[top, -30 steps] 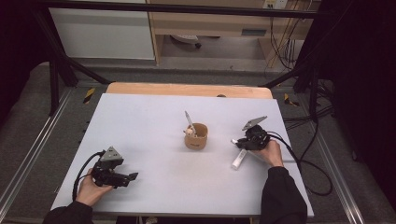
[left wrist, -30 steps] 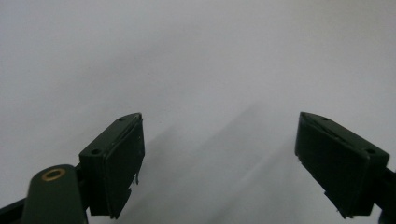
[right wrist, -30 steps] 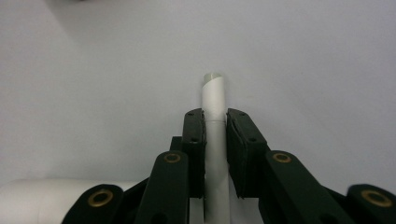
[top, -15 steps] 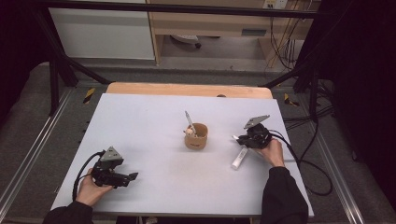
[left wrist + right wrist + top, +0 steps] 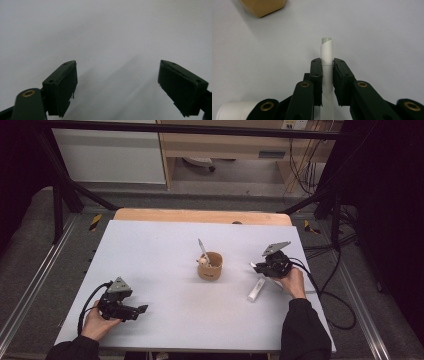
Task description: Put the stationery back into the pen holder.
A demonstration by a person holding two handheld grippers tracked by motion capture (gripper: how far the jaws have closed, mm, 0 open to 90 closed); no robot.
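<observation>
My right gripper (image 5: 327, 62) is shut on a thin white stick (image 5: 327, 50) with a clear tip, which pokes out past the jaws above the white table. In the high view that right gripper (image 5: 261, 266) hovers right of a tan cup (image 5: 210, 267) that holds a pen and a small pale figure. A thicker white tube (image 5: 256, 290) lies on the table just in front of it, and the tube's end (image 5: 232, 111) shows at the lower left of the right gripper view. My left gripper (image 5: 141, 309) rests open near the front left, jaws wide apart with nothing between them (image 5: 117, 87).
The white table top (image 5: 160, 255) ends in a wooden strip (image 5: 200, 216) at the far side. Black frame posts stand at both far corners, and cables trail off the right edge (image 5: 330, 290). The cup's corner (image 5: 263, 7) shows at the top left of the right gripper view.
</observation>
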